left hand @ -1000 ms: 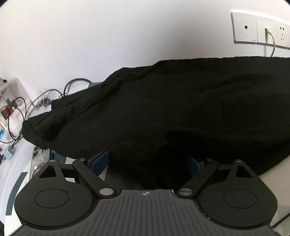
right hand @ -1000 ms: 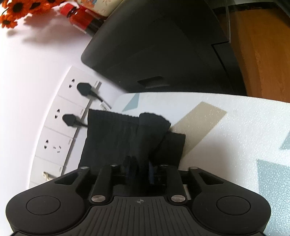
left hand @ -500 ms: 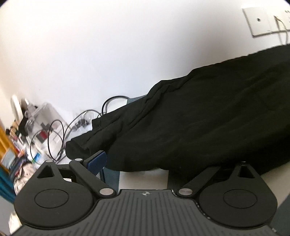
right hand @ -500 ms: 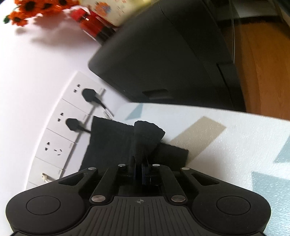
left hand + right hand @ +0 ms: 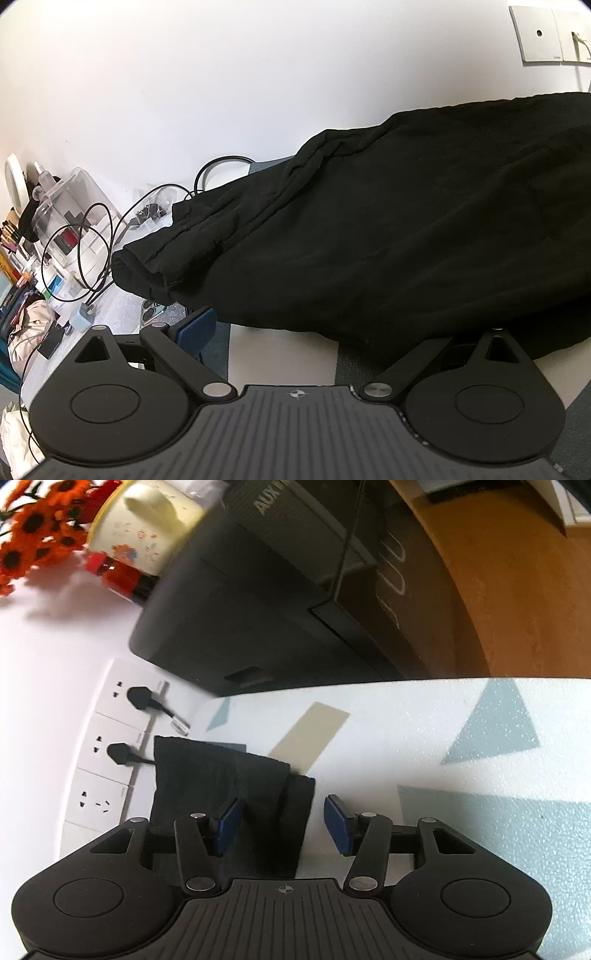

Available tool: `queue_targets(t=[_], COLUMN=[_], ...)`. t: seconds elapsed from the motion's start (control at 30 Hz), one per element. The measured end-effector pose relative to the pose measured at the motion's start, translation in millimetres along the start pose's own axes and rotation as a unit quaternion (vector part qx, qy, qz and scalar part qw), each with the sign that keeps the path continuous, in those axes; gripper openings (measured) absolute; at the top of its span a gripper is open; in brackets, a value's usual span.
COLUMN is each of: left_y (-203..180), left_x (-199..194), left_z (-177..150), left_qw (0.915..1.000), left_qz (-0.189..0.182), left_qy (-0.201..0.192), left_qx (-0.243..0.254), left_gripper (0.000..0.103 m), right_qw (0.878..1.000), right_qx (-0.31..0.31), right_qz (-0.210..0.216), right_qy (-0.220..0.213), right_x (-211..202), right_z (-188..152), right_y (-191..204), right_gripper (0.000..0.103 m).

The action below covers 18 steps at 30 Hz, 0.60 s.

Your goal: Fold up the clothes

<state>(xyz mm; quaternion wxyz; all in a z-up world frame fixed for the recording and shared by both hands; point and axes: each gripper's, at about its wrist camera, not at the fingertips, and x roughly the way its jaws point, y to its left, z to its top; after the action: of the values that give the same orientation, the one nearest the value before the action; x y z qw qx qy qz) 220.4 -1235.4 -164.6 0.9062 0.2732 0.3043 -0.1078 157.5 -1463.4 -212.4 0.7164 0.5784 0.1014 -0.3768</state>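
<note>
The black soft-knit garment (image 5: pixel 388 229), apparently a pair of trousers, lies stretched lengthwise across the table (image 5: pixel 280 354), whose surface is white with grey-blue and beige shapes, and it runs close along the white wall. In the left wrist view it looks doubled over itself: two layers of fabric meet at the gathered, ribbed end (image 5: pixel 147 266) near the tangle of black cables (image 5: pixel 92 240) and the clear plastic organiser box (image 5: pixel 70 206). In the right wrist view the opposite end (image 5: pixel 229 771) lies flat against the wall just below the white socket panels (image 5: pixel 110 746), with one narrow flap resting on top of a wider layer. So a first lengthwise fold seems to be done, though the cloth is dark enough that I cannot count the layers with certainty. The left gripper (image 5: pixel 351 328) stands wide apart and empty, its blue pad (image 5: pixel 195 326) just short of the near hem; the other finger is hidden against the dark cloth. The right gripper (image 5: pixel 282 823) is opening, its two blue pads (image 5: pixel 338 823) apart and pressing on nothing, with the end of the garment lying between and beneath them, let go onto the table. What is left, by my judgement, is the crosswise folding: the garment is at full length, so one end would have to be carried over to the other, likely more than once, and then smoothed into a compact stack.
</note>
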Motion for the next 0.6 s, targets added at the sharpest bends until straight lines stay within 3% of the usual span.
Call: queue_targets(t=[0.2, 0.23, 0.27, 0.3, 0.5, 0.6], left_y=[-2.1, -2.6, -2.6, -2.1, 5.2, 10.1], left_x=[4.1, 3.7, 3.3, 1.9, -24.0, -42.6], left_z=[-0.6, -0.3, 0.1, 0.4, -4.8, -20.2], left_qw=[1.0000, 0.9999, 0.9999, 0.9999, 0.9991, 0.9988], left_qz=[0.006, 0.007, 0.007, 0.006, -0.006, -0.030], left_qy=[0.008, 0.007, 0.006, 0.004, -0.020, -0.017], left_qx=[0.000, 0.004, 0.008, 0.012, 0.036, 0.034], left_gripper=[0.101, 0.101, 0.101, 0.101, 0.101, 0.101], right_qw=[1.000, 0.999, 0.999, 0.998, 0.999, 0.999], right_qx=[-0.019, -0.027, -0.036, -0.043, -0.041, -0.018], right_qz=[0.019, 0.016, 0.011, -0.001, -0.015, -0.034], right_qy=[0.005, 0.010, 0.020, 0.035, 0.020, 0.023], right_x=[17.8, 22.5, 28.1, 34.5, 13.8, -4.6], right_z=[-6.5, -6.9, -7.3, -7.4, 2.3, 9.3], right_y=[17.0, 21.4, 25.4, 27.4, 24.9, 5.0], right_gripper=[0.052, 0.046, 0.017, 0.009, 0.008, 0.008])
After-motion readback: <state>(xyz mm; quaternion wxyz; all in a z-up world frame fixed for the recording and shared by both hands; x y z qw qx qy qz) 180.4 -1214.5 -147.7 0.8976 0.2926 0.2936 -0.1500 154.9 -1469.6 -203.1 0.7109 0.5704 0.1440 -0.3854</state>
